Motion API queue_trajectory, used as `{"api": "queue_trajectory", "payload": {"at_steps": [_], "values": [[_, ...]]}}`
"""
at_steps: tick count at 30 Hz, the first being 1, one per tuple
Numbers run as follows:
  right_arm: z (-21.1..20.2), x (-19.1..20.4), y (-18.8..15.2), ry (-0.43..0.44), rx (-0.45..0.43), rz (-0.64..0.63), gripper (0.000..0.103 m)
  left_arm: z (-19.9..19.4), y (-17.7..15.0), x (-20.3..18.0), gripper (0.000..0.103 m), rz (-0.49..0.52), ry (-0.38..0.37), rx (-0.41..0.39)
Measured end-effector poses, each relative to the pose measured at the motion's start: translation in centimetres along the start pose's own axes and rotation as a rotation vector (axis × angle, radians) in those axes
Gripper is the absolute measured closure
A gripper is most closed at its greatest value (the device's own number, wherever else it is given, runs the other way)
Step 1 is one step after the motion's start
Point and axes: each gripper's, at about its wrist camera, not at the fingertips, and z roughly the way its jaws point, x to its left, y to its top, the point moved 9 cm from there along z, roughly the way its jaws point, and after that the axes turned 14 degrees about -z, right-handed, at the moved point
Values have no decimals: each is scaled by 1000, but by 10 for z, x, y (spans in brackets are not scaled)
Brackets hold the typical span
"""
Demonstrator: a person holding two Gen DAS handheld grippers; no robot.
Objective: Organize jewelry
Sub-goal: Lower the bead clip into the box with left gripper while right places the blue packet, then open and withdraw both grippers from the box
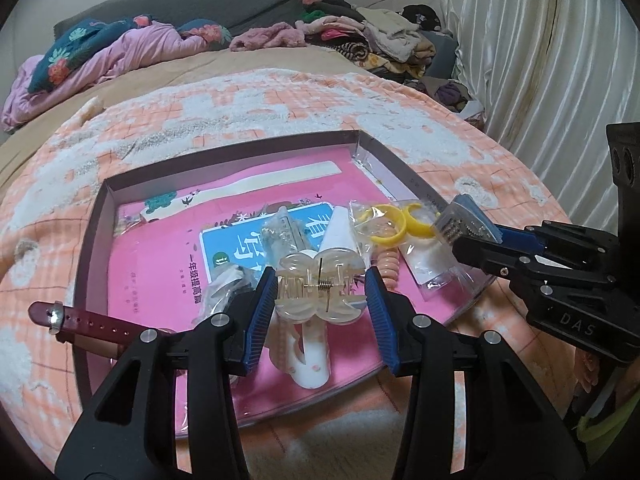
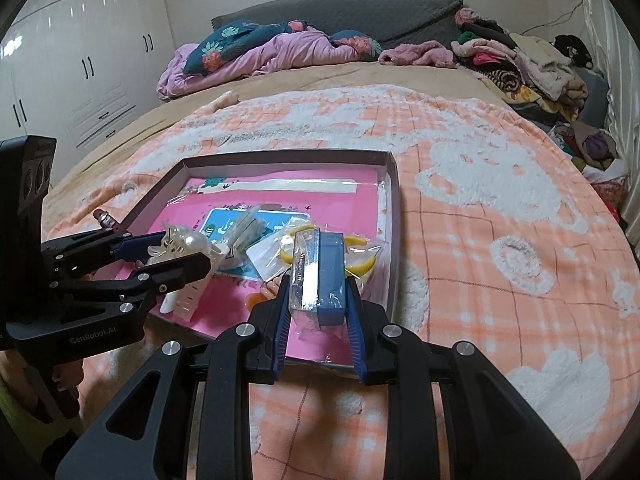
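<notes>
- Left wrist view: the left gripper [image 1: 322, 292] has its blue-padded fingers [image 1: 262, 312] set on either side of a clear hair claw clip [image 1: 320, 286]. The left pad touches the clip's side, while a narrow gap shows at the right pad, so a firm clamp cannot be told here.
- The clip sits over the near part of a shallow box [image 1: 96, 216] lying on the orange-and-white blanket [image 1: 240, 100] of a bed.
- Inside the box lies a pink booklet [image 1: 160, 264] in plastic wrap, with small packets piled on it: yellow rings [image 1: 394, 230] in a clear bag, a white cone-shaped piece [image 1: 338, 228], and a peach coil hair tie [image 1: 386, 264].
- A dark red watch strap [image 1: 92, 320] lies across the box's left wall.
- The right gripper [image 1: 466, 226] reaches in from the right, closed on a blue box [image 1: 466, 220] over the tray's right edge.
- Right wrist view: the right gripper [image 2: 320, 300] is clamped on the blue box [image 2: 330, 276], which has a clear packet pressed against its left face; both pads touch it.
- The held box hangs above the near right corner of the shallow box [image 2: 394, 208], with the yellow rings [image 2: 358, 264] just behind it.
- The left gripper [image 2: 176, 248] comes in from the left with the clear hair claw clip [image 2: 180, 242] between its fingers, above the pink booklet [image 2: 224, 292].
- A heap of clothes [image 2: 520, 64] lies at the far right of the bed.
</notes>
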Motion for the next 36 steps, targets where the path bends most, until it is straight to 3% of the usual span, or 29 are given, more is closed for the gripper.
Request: {"api": "queue_trajectory", "payload": {"at_steps": [3, 6, 11, 20, 36], "values": [[-1, -1, -1, -3, -2, 8, 77, 0, 0, 0, 66, 0, -1, 2], [-4, -3, -1, -4, -11, 21, 67, 0, -1, 0, 66, 0, 1, 1], [-12, -7, 0, -6, -30, 42, 63, -2, 0, -1, 60, 3, -8, 2], [-33, -16, 1, -23, -71, 81, 53, -11, 1, -5, 59, 13, -3, -13], [-99, 3, 24, -92, -189, 49, 9, -76, 22, -7, 33, -22, 14, -117]]}}
